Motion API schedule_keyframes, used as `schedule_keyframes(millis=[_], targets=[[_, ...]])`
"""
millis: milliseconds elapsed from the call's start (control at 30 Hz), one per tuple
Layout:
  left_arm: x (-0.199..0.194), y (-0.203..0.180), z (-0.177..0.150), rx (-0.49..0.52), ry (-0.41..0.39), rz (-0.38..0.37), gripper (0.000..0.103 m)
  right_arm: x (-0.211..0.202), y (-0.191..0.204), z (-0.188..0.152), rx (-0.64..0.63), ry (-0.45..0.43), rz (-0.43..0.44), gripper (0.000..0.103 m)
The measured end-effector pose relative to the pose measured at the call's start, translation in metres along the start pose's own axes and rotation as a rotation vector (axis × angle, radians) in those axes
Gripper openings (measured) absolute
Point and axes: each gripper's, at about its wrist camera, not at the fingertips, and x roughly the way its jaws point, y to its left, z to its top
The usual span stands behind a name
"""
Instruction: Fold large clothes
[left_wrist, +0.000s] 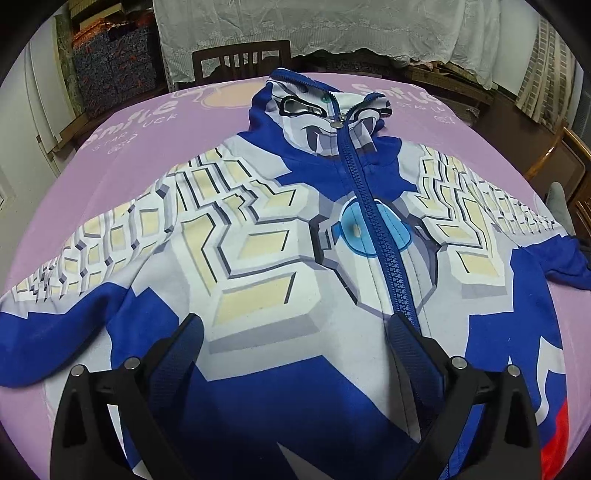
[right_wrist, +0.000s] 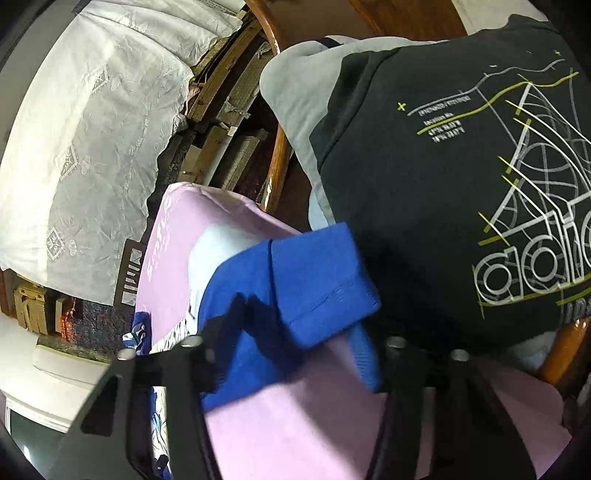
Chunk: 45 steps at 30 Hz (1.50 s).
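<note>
the zip-up hoodie (left_wrist: 295, 229) lay front up, sleeves spread, on the pink sheet (left_wrist: 129, 122). the left gripper (left_wrist: 295, 328) stood wide open over the lower front, holding nothing. the right gripper (right_wrist: 295, 332) had the blue sleeve cuff (right_wrist: 321, 280) between its partly open jaws; whether the pads pressed it i could not tell. a good fold needed a firm pinch at the cuff before carrying the sleeve across the chest. the right fingertips were blurred, and a dark printed garment (right_wrist: 443, 184) hid the table's edge.
</note>
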Motion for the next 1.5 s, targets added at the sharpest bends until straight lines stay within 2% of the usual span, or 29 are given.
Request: schedule_keyframes(millis=[133, 200, 300, 567, 867, 1033, 1200, 1333, 1400, 1467, 1500], targets=[[-0.001, 0.002, 0.002, -0.008, 0.006, -0.016, 0.1, -0.004, 0.018, 0.0, -0.097, -0.057, -0.017, 0.02], [-0.003, 0.007, 0.003, -0.032, 0.009, -0.045, 0.1, -0.012, 0.035, -0.004, -0.174, -0.096, -0.039, 0.015], [-0.006, 0.017, 0.007, -0.079, 0.01, -0.074, 0.1, -0.024, 0.063, -0.013, -0.269, -0.132, -0.063, 0.011], [-0.011, 0.037, 0.009, -0.159, 0.003, -0.089, 0.1, -0.028, 0.134, -0.052, -0.436, -0.143, -0.027, 0.011], [-0.018, 0.033, 0.011, -0.144, -0.014, -0.075, 0.1, 0.007, 0.209, -0.116, -0.592, -0.035, 0.034, 0.011], [-0.019, 0.03, 0.011, -0.134, -0.009, -0.088, 0.1, 0.037, 0.244, -0.17, -0.696, 0.069, 0.069, 0.011], [-0.018, 0.026, 0.011, -0.115, -0.005, -0.088, 0.1, 0.067, 0.259, -0.216, -0.773, 0.181, 0.065, 0.012], [-0.015, 0.026, 0.011, -0.115, 0.004, -0.091, 0.1, 0.089, 0.253, -0.239, -0.798, 0.249, 0.02, 0.016], [-0.013, 0.026, 0.011, -0.116, 0.01, -0.1, 0.1, 0.095, 0.249, -0.245, -0.812, 0.287, 0.02, 0.021], [-0.012, 0.026, 0.011, -0.115, 0.01, -0.108, 0.1, 0.092, 0.25, -0.246, -0.834, 0.303, 0.039, 0.034], [-0.011, 0.025, 0.01, -0.115, 0.011, -0.114, 0.1, 0.088, 0.25, -0.247, -0.835, 0.312, 0.058, 0.05]])
